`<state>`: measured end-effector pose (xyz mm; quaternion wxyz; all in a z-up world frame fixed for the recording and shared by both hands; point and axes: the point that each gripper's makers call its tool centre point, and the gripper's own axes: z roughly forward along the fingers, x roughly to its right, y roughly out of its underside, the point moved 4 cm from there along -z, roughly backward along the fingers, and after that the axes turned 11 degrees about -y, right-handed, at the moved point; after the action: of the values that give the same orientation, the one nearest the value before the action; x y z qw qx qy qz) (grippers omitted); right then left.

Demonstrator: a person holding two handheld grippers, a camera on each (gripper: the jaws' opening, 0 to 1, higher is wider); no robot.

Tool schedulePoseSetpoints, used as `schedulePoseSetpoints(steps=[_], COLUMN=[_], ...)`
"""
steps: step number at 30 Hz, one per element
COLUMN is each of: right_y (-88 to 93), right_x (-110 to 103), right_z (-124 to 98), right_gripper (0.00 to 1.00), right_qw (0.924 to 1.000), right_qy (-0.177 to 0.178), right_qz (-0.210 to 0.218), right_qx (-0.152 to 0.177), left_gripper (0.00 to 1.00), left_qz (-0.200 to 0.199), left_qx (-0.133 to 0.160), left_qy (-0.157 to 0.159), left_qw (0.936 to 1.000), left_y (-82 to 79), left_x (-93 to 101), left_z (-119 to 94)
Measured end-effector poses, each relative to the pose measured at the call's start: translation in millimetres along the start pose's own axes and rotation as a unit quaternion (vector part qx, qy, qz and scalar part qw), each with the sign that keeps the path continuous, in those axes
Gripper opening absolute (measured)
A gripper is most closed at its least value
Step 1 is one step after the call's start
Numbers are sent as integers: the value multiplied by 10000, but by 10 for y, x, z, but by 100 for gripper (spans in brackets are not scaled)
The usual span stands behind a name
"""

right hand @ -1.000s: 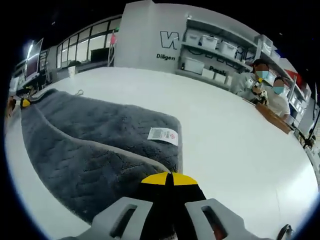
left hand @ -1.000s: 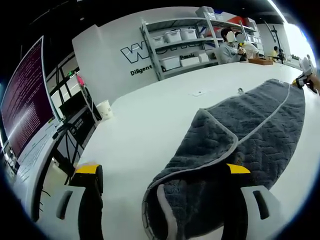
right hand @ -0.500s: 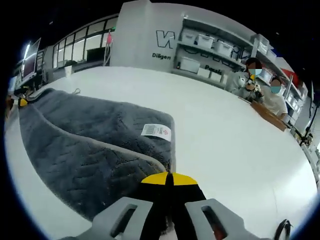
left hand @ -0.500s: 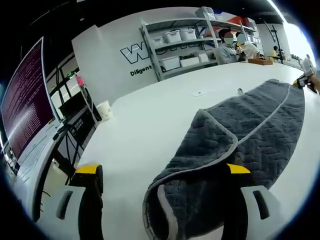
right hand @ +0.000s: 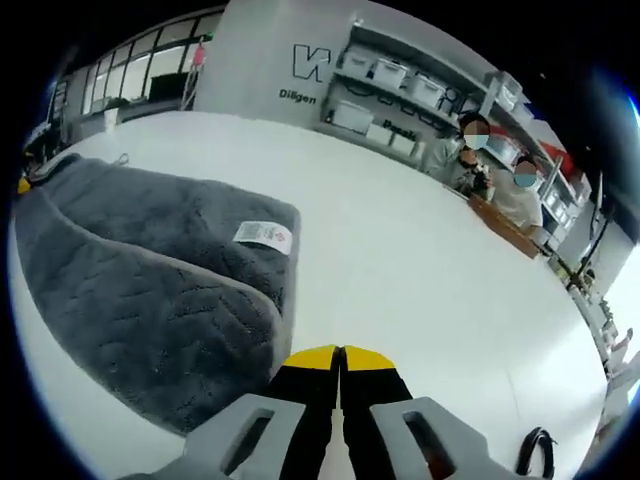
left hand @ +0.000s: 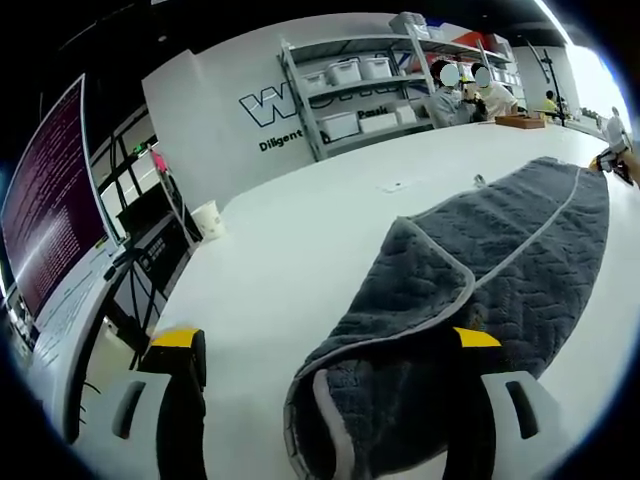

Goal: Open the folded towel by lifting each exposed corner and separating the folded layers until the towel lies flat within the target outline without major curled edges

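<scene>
My left hand-held gripper has its jaws spread wide, one low on each side of its view. My right hand-held gripper has its jaws pressed together, yellow tips meeting at the bottom centre, gripping nothing that I can see.

White wall, storage shelves

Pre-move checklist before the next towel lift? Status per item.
1. Left gripper open, towel between its jaws: ok.
2. Right gripper holding towel: not ok; jaws shut just past the towel's near corner, no fabric visibly between them.
3. Towel flat: not ok; a layer is folded over, label on top.
4. Curled edge near the left gripper: not ok.
5. Target outline on table: cannot tell.
</scene>
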<state>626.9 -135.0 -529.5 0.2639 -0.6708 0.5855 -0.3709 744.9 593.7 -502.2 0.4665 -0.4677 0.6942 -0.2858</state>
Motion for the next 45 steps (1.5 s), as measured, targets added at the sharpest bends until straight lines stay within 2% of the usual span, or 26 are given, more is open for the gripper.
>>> schedulePoseSetpoints(steps=[2,8,10,13,18,22,25,28,31,38,41,44,45], right_y=[-125,-192,-197,-204,-233,-214,-201,-208,-217,-211,-210,-205,-204], right_x=[-28,-114,-193,-317,-455,-574,-632,-682,-710,-722,-719,-718,-717], right_z=[-72,-147,-151,-155,-147,-104,-88,-79,-57,-45,-44,-44,-44], right_gripper=[0,2,16,31,60,71,80,92,97,99,99,99,99], right_qw=[9989,9986,9980,9968,9967,9961,9954,9947,9939,9935,9933,9933,9933], right_qy=[-40,-4,-143,-392,-524,-730,-847,-925,-994,-1034,-1048,-1052,-1049], right_qz=[162,62,198,308,134,59,32,-42,-86,-128,-97,-74,-69], right_qx=[449,531,589,620,613,494,437,443,466,464,467,471,477], left_gripper=[98,99,99,99,99,99,99,98,96,87,76,60,50], left_qz=[4,26,23,35,101,400,624,638,584,605,607,658,718], left_qx=[13,53,60,84,356,364,278,298,323,416,508,706,785], left_qy=[5,70,91,110,368,453,374,362,338,219,201,204,203], left_qw=[10000,10000,9999,9999,9986,9975,9970,9969,9972,9971,9967,9951,9941], left_y=[-5,-23,-25,-31,-128,-139,-117,-124,-131,-158,-178,-217,-231], left_x=[0,38,44,49,146,235,259,255,235,210,220,255,274], left_z=[-1,-5,-6,-10,-51,-51,-36,-43,-48,-39,-32,-33,-36])
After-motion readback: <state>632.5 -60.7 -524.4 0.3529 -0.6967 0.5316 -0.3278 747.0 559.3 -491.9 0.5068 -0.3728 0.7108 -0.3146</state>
